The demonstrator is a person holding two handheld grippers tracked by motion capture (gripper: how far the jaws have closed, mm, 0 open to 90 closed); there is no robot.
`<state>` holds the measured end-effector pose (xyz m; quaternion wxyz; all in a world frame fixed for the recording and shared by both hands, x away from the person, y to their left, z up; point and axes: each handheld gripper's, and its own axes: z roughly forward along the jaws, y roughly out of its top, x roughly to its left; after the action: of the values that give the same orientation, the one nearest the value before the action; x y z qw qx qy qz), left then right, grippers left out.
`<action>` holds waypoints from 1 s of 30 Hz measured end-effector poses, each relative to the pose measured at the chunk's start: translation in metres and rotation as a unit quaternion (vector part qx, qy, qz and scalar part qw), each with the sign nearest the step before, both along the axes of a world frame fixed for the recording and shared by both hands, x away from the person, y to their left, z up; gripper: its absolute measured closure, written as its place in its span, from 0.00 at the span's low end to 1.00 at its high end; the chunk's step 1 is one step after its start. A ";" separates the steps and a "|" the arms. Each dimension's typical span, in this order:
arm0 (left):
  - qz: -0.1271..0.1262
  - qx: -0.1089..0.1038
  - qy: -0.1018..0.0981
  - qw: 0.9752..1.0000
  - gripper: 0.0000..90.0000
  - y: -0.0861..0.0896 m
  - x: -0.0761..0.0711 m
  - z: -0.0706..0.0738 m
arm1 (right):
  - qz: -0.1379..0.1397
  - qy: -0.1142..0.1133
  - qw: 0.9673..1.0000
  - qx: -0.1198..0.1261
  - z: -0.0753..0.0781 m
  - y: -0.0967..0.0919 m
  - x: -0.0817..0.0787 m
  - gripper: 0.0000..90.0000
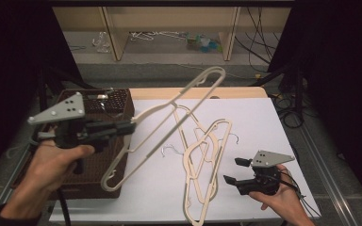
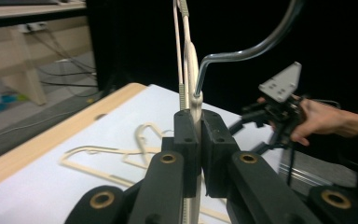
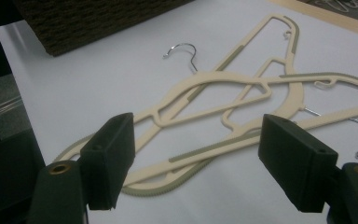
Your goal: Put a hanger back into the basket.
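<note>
The left gripper [image 2: 195, 140] has its fingers [image 2: 184, 140] pinching the neck of a cream hanger [image 1: 169, 110], held above the tabletop [image 1: 259, 127]. The right gripper [image 3: 198, 163] hangs with fingers [image 3: 109, 158] spread over the hanger pile [image 3: 223, 102], not touching it.

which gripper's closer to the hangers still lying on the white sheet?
Right. The right gripper hovers open just beside the pile of hangers, at its right edge. The left gripper is off to the left over the brown basket, shut on a lifted hanger.
</note>
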<state>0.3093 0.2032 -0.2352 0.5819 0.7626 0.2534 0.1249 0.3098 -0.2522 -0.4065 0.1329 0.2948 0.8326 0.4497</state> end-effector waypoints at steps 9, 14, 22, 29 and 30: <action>0.093 0.016 -0.012 0.996 0.95 0.073 0.026 0.019 | 0.004 0.007 1.000 -0.004 -0.006 -0.002 0.000 0.31; 0.124 0.032 -0.012 0.992 0.95 0.098 0.039 0.010 | 0.002 0.007 1.000 -0.002 -0.007 -0.003 0.000 0.29; 0.161 0.058 0.000 0.985 0.95 0.140 0.057 -0.029 | -0.016 0.008 1.000 -0.004 -0.011 -0.005 0.001 0.26; 0.172 0.098 0.008 0.980 0.95 0.156 0.064 -0.049 | -0.013 0.012 1.000 -0.002 -0.011 -0.004 0.000 0.26; 0.173 0.107 0.010 0.979 0.95 0.159 0.065 -0.054 | -0.013 0.013 1.000 -0.003 -0.011 -0.004 0.000 0.26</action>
<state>0.3744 0.3625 -0.2887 0.4641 0.7659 0.3731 0.2423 0.3096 -0.2567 -0.4174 0.1288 0.3105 0.8316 0.4421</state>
